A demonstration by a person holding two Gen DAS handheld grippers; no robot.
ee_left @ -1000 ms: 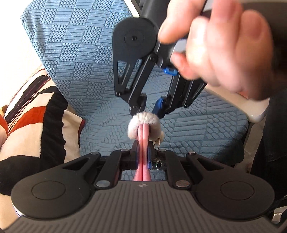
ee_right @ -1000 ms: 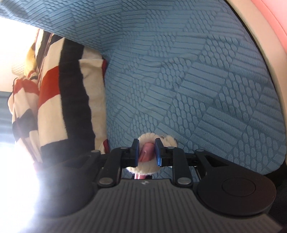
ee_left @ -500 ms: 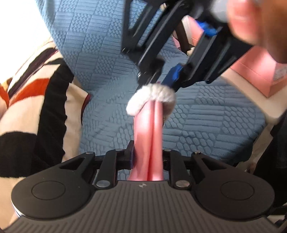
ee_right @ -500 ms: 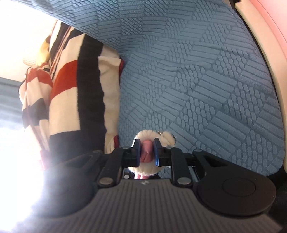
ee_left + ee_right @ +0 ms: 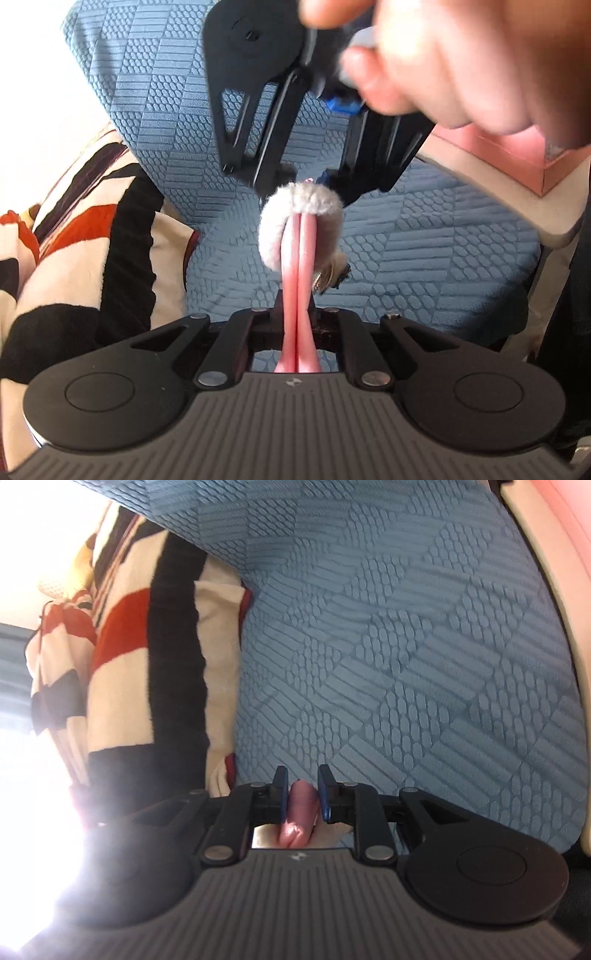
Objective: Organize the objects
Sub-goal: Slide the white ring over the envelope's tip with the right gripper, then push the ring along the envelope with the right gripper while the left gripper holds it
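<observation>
Closest to you, your left gripper [image 5: 298,314] is clamped fully shut on the two strands of the pink cord [image 5: 300,266]; keep that pinch firm and your hand quiet, since it is the anchor for everything further out. The cord runs straight away from those jaws, taut, through the white fluffy ring [image 5: 300,225], which hangs in the air above the blue seat cushion [image 5: 424,236] rather than resting on it. A small metal clasp [image 5: 330,277] dangles beside the ring; watch that it does not snag.

At the far end, your right gripper [image 5: 308,184] meets the ring from above. In its own view the jaws [image 5: 301,794] stand narrowly apart and are easing wider, with the folded pink end [image 5: 300,818] between the blue pads; whether the pads actually press on it is hard to tell. Likely you are working the ring along the cord, so pull in line with the strands, not sideways. The striped blanket [image 5: 92,236] lies to the left, clear of the work.
</observation>
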